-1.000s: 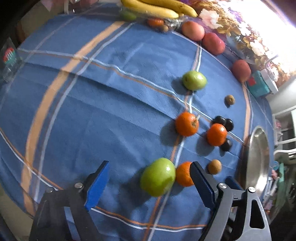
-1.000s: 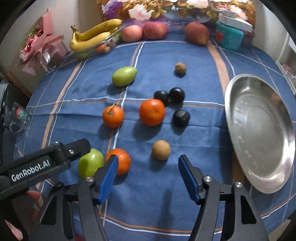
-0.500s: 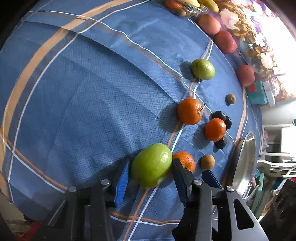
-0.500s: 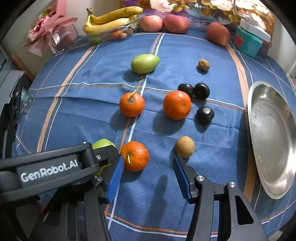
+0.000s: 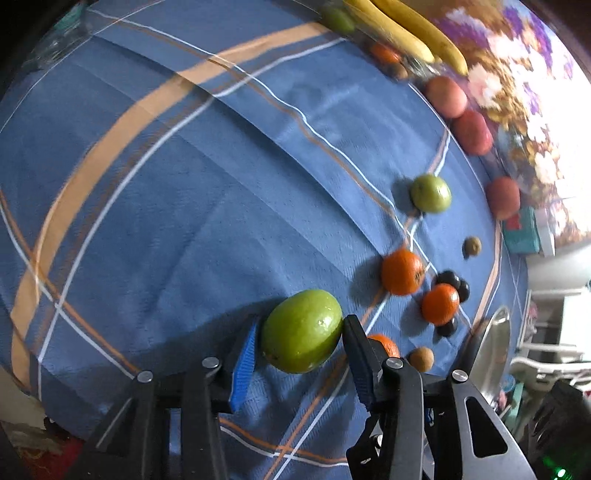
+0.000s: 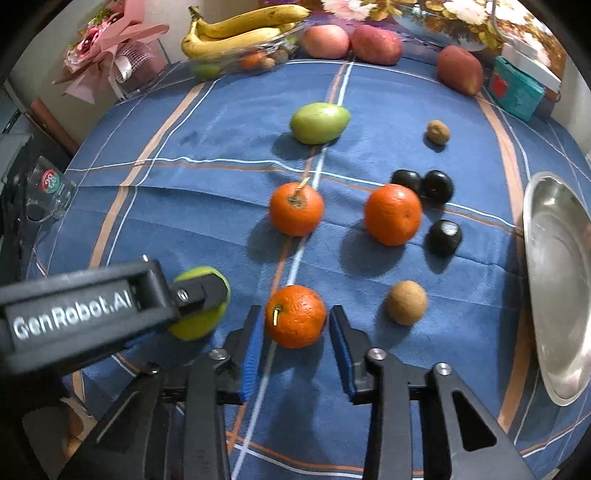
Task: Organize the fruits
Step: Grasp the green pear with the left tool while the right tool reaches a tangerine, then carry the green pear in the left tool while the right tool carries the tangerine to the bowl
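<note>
My left gripper (image 5: 301, 354) is shut on a green mango (image 5: 302, 330), which looks lifted off the blue cloth; it also shows in the right wrist view (image 6: 201, 304) behind the left gripper's arm. My right gripper (image 6: 295, 341) is open, its fingers on either side of the near orange (image 6: 295, 316), which rests on the cloth. Two more oranges (image 6: 296, 208) (image 6: 392, 214), a second green mango (image 6: 319, 122), three dark round fruits (image 6: 437, 186) and two small brown fruits (image 6: 406, 302) (image 6: 438, 131) lie on the cloth.
A steel plate (image 6: 557, 280) sits at the right edge. Bananas (image 6: 243, 31) in a clear dish, red apples (image 6: 376, 44) and a teal box (image 6: 517, 88) line the far edge. A glass mug (image 6: 48, 194) stands at the left edge.
My left gripper closed on the green mango and raised it. My right gripper moved forward and left, so its fingers now flank the near orange.
</note>
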`<state>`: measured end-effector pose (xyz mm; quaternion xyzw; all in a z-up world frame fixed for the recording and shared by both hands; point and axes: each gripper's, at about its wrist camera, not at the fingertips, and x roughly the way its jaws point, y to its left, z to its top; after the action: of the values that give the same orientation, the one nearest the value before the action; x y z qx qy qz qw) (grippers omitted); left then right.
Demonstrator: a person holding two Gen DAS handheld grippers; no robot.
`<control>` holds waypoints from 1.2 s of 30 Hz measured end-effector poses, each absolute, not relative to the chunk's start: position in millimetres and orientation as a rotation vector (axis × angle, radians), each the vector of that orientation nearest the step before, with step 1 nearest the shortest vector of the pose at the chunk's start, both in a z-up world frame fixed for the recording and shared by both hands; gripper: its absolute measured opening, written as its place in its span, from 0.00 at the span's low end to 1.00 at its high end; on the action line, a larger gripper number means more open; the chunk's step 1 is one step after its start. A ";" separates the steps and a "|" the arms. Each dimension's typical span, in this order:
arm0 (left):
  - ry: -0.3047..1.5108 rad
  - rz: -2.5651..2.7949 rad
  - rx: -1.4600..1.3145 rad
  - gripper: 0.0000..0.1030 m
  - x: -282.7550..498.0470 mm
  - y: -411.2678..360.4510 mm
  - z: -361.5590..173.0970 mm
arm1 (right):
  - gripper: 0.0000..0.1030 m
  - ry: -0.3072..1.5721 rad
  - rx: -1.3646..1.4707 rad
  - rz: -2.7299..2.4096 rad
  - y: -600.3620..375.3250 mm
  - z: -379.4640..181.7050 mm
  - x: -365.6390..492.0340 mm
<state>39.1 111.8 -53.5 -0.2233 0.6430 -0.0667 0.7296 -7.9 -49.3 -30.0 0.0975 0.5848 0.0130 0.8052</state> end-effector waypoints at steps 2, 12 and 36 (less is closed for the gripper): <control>1.406 -0.136 -0.503 0.47 39.4 116.0 -52.1 | 0.34 1.242 0.194 0.030 -47.2 -27.5 -8.0; 1.294 -0.086 -0.450 0.47 50.3 118.6 -27.3 | 0.33 1.177 0.240 -0.035 -64.6 -1.7 -8.7; 1.217 -0.159 -0.352 0.47 105.4 9.4 11.0 | 0.33 1.051 0.415 -0.237 -171.3 39.2 20.0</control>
<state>105.4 9.4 11.0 -0.1644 0.5681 -0.0740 0.8029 19.9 -171.3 39.2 0.1964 0.4967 -0.1121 0.8379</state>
